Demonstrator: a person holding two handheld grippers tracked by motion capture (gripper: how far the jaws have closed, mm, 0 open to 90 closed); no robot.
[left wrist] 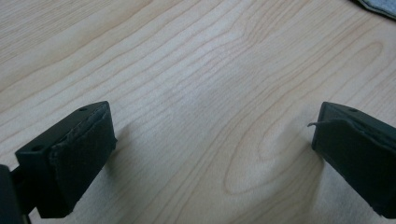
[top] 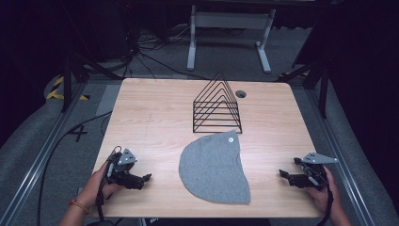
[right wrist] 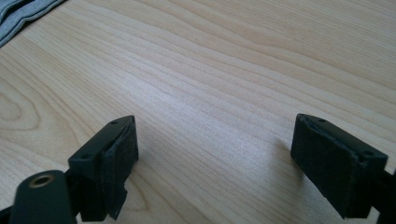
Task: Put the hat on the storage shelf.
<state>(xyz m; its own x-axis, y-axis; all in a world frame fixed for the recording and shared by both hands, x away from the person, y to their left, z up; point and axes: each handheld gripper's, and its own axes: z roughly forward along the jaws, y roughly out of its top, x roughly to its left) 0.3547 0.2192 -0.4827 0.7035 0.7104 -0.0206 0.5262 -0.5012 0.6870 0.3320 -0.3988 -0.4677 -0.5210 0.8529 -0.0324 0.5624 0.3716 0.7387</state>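
A grey felt piece (top: 214,167) shaped like a rounded half-disc lies flat in the front middle of the wooden table (top: 155,113), with a small white button near its top corner. Behind it stands a black wire rack (top: 217,106) of triangular dividers. My left gripper (top: 145,179) rests low at the front left, pointing right toward the felt, open with bare wood between its pads (left wrist: 79,158). My right gripper (top: 282,174) sits at the front right, pointing left, open too, nothing between its pads (right wrist: 114,170). A grey felt edge (right wrist: 23,14) shows at the right gripper view's top left.
A round cable hole (top: 241,93) is in the table near the rack's right. White desk legs (top: 230,33) and cables lie on the floor beyond the far edge. Bare wood spreads left and right of the felt.
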